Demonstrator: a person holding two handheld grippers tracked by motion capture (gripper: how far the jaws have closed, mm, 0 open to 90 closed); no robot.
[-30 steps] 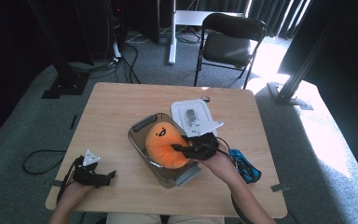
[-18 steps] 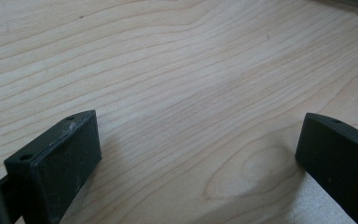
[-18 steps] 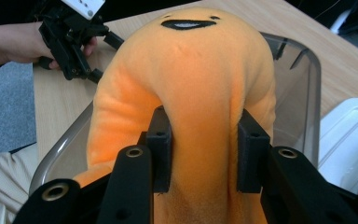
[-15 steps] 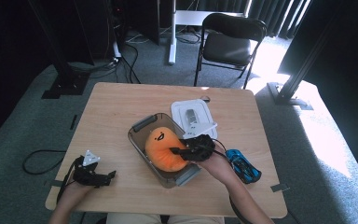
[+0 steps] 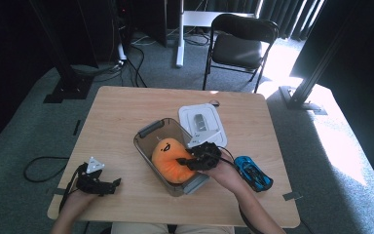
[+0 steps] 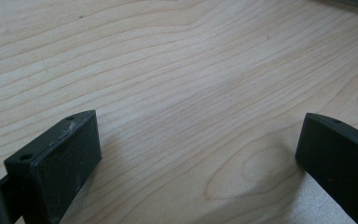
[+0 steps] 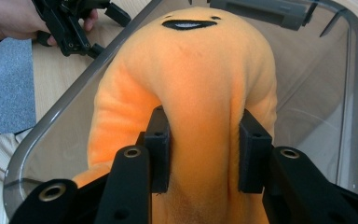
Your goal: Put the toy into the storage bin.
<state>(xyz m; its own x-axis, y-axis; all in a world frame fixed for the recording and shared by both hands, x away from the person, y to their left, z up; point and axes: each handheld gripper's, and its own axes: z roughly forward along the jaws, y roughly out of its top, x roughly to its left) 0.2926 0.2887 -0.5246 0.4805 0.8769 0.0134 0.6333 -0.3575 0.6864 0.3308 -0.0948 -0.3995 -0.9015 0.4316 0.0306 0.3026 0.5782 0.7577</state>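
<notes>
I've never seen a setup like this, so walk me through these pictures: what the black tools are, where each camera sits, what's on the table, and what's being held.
No robot here: a person holds a pair of black tongs in each hand. The high view looks down on the wooden table from above the person's side. The other two cameras ride on the tongs and look along their jaws. The left tongs rest near the table's edge, jaws wide apart over bare wood. The right tongs squeeze an orange plush toy with a stitched face, inside a clear plastic bin. Beside the bin lie its white lid and a blue toy car.
</notes>
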